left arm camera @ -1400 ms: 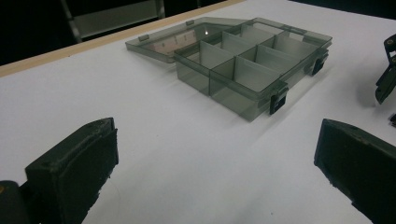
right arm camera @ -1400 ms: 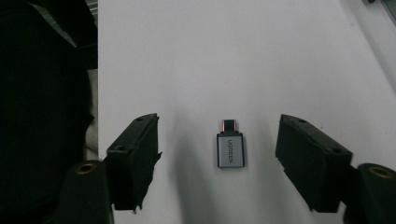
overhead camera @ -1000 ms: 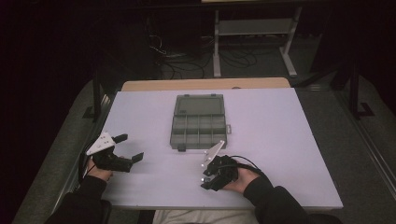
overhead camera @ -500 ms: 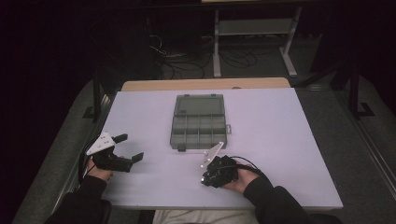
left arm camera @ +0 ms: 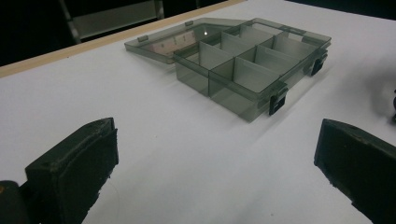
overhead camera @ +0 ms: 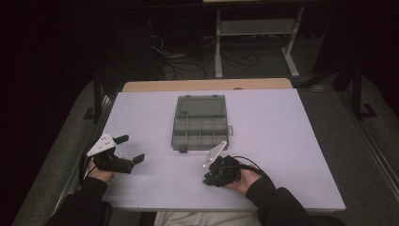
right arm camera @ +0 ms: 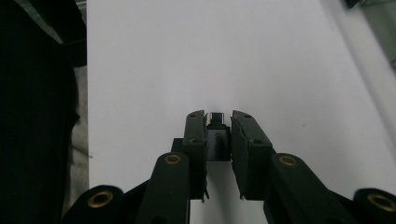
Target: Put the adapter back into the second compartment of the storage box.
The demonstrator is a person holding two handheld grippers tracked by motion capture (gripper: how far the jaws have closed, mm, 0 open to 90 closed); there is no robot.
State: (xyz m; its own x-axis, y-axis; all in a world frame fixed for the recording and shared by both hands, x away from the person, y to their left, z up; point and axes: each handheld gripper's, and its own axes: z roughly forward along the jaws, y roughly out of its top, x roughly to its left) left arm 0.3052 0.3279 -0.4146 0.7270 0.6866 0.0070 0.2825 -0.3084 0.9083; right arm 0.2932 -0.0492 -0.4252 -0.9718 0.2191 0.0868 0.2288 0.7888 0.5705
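the right claw [right arm camera: 218, 126] has just been closing and now pinches a small dark piece [right arm camera: 216, 122] between its pads, low over the white surface [overhead camera: 282, 141] near the person's side; what the piece is, is too small to tell; the left claw [left arm camera: 210, 186] is wide open with nothing in it, resting near the left edge; the grey box [overhead camera: 201, 123] sits in the middle of the surface with its lid laid flat behind it and its little rooms look bare; the piece most likely goes into one of those rooms; to do this well, keep the squeeze firm, lift the piece straight up first, carry it over the front wall and latches [left arm camera: 277, 100] without bumping them, hold it over one room, go low, then let go softly; the left claw could steady the box if it slides
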